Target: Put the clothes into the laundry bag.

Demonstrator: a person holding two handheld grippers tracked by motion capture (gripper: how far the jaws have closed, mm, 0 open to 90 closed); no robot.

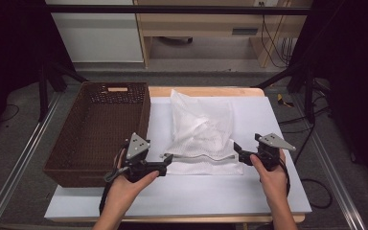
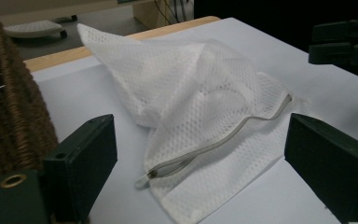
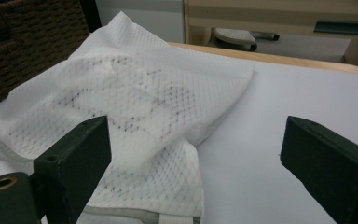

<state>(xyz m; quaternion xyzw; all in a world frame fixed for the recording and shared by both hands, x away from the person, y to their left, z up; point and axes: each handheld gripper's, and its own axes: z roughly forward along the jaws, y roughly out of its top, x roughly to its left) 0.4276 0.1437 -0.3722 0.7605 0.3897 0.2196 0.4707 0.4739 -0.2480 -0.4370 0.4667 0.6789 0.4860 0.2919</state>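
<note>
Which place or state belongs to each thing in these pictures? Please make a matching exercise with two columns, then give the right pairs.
Things:
1. mesh bag
2. wicker basket
3. left gripper
4. zipper

Places or states:
A. dark brown, at the left edge of the table
B. grey, running along the bag's near end
C. white, lying crumpled in the middle of the table
D. jaws open, holding nothing, at the bag's near left corner

Pairs: 1-C, 2-A, 3-D, 4-B
</note>
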